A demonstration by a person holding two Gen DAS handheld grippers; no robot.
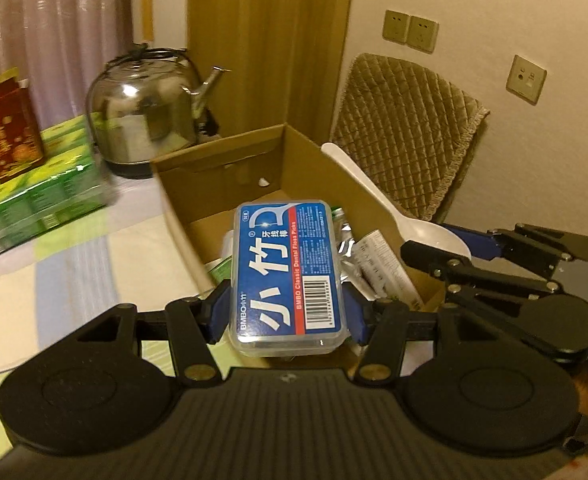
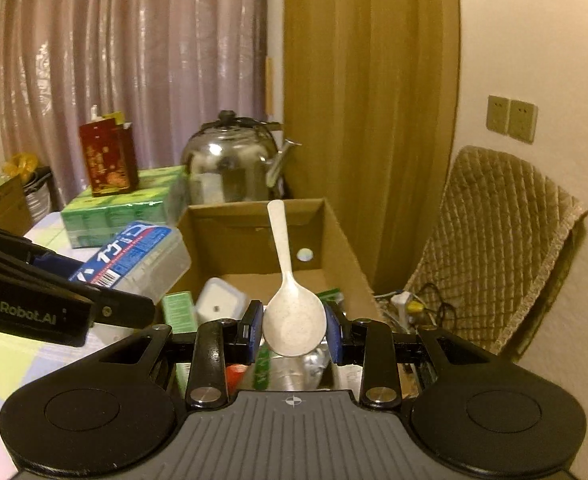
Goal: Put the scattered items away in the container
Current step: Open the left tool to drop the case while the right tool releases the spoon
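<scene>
My left gripper [image 1: 287, 312] is shut on a blue-labelled clear box of dental floss picks [image 1: 289, 268] and holds it over the open cardboard box [image 1: 302, 152]. My right gripper [image 2: 294, 328] is shut on the bowl of a white plastic spoon [image 2: 289, 300], handle pointing away, above the same cardboard box [image 2: 334, 240]. The floss box [image 2: 133, 256] and left gripper [image 2: 73, 292] show at the left of the right wrist view. The spoon [image 1: 378, 196] and right gripper [image 1: 470, 244] show at the right of the left wrist view. Several packets lie inside the box.
A steel kettle [image 1: 145, 108] stands behind the box. Green tissue packs [image 1: 41, 196] with a red carton [image 1: 5, 132] on top sit at the left on the checked tablecloth [image 1: 73, 264]. A chair with a quilted cover [image 1: 406, 136] stands to the right.
</scene>
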